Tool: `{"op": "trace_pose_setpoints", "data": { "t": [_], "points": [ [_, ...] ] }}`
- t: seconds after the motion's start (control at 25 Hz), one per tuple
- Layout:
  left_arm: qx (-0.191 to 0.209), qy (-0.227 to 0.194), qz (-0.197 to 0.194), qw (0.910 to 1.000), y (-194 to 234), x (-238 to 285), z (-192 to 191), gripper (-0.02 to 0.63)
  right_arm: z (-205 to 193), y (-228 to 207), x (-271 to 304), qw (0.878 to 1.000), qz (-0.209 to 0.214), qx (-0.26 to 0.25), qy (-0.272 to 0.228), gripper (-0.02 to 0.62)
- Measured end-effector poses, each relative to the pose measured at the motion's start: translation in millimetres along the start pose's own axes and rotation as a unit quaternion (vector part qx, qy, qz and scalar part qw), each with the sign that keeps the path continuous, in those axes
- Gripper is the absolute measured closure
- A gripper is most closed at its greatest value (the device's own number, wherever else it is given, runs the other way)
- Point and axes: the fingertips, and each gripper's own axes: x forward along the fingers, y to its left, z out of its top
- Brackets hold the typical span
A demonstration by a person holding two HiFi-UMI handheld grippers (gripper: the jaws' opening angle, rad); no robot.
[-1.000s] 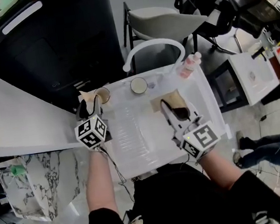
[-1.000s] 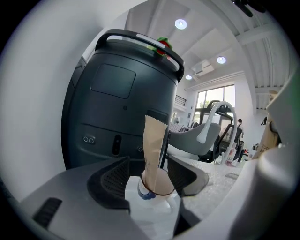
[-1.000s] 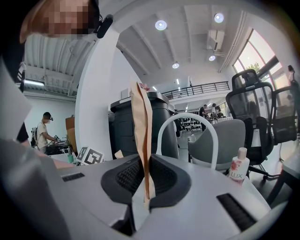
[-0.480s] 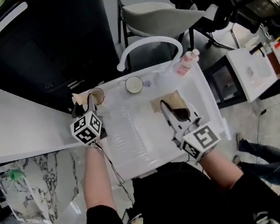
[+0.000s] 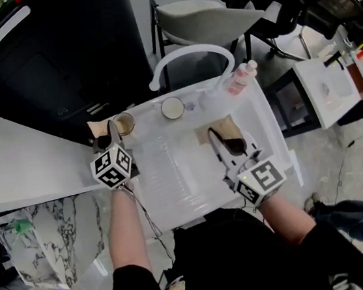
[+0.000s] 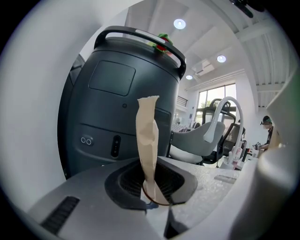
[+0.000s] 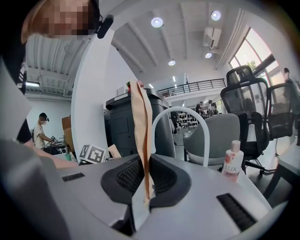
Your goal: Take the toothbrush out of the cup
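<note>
Behind the worktop [image 5: 13, 162]: large dark grey cabinet [image 5: 59, 57], rounded top with handle. It fills the background of the left gripper view.

White tray [image 5: 172, 175] sits on the worktop in front of the person. An arched white tap [image 5: 190, 51] rises at its far edge, with a grey chair [image 5: 206, 23] beyond that.

Left gripper [image 5: 109, 137] is at the tray's far left corner, pointing a little below level. The jaws are closing, with the paper-wrapped toothbrush [image 6: 147, 136] between them. The pads meet its lower part, and the tan sleeve stands upright above them. The toothbrush is not yet out: its foot still sits inside the brown rim of the cup [image 5: 125, 123], which shows just under the jaw tips.

Right gripper [image 5: 224, 144] is over the tray's right half. The jaws are nearly together, clamped on a tan paper packet [image 7: 140, 126] that stands upright between the pads. I cannot tell what it contains.

Pink bottle [image 5: 239, 80] stands at the tray's far right corner, beside the foot of the tap.

Second cup [image 5: 172, 108], pale inside, is on the far edge of the tray, between the first cup and the bottle.
</note>
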Motion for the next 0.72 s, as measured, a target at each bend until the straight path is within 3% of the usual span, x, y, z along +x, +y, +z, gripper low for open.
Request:
{"op": "trace_pose_setpoints", "data": {
  "t": [0.36,0.72],
  "points": [
    [0.016,-0.055,-0.026,0.9981,-26,-37,49,0.574,6,13,-8,1.000,0.010,0.003,-0.014,0.568],
    [0.026,-0.101,-0.050,0.9933,-59,-109,95,0.575,16,37,-17,0.999,0.023,0.005,-0.034,0.568]
  ]
}}
